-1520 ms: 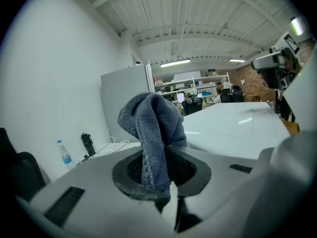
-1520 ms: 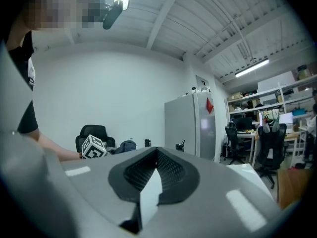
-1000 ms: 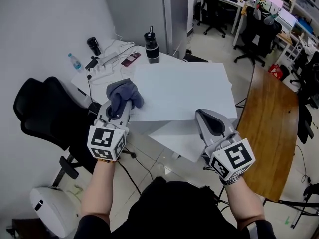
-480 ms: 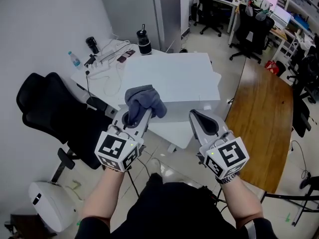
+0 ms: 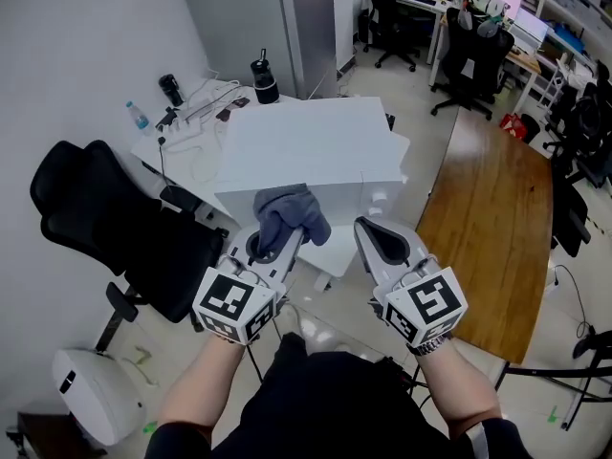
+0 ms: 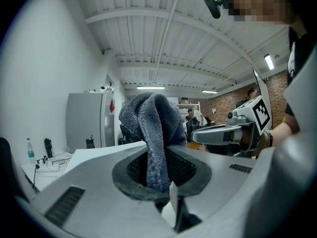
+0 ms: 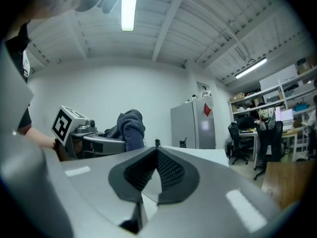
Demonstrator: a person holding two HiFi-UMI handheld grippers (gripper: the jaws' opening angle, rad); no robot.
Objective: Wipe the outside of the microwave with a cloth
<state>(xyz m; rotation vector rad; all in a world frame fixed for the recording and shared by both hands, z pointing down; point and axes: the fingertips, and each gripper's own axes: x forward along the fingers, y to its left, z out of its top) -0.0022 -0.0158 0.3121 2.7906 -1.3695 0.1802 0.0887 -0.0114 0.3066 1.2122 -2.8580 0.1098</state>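
The white microwave (image 5: 316, 142) stands on a white table, its top showing pale beyond the jaws (image 7: 208, 155). My left gripper (image 5: 279, 229) is shut on a bunched grey-blue cloth (image 5: 290, 213), which sticks up from the pads (image 6: 153, 128). The cloth lies against the middle of the microwave's front top edge; whether it touches I cannot tell. My right gripper (image 5: 375, 235) is beside it on the right, level with the front face, jaws shut with nothing between them (image 7: 157, 157). Each gripper shows in the other's view: the right gripper (image 6: 230, 132), and the left gripper with the cloth (image 7: 126, 128).
A black office chair (image 5: 105, 228) stands left of the microwave, a white stool (image 5: 91, 390) below it. On the table behind are a power strip, a water bottle (image 5: 139, 116) and a black flask (image 5: 264, 77). A wooden table (image 5: 488, 208) lies right, a grey fridge (image 5: 277, 17) behind.
My left gripper has carried the cloth from the microwave's left front corner rightwards to the middle of its front edge. The right gripper has shifted a little left and stays shut.
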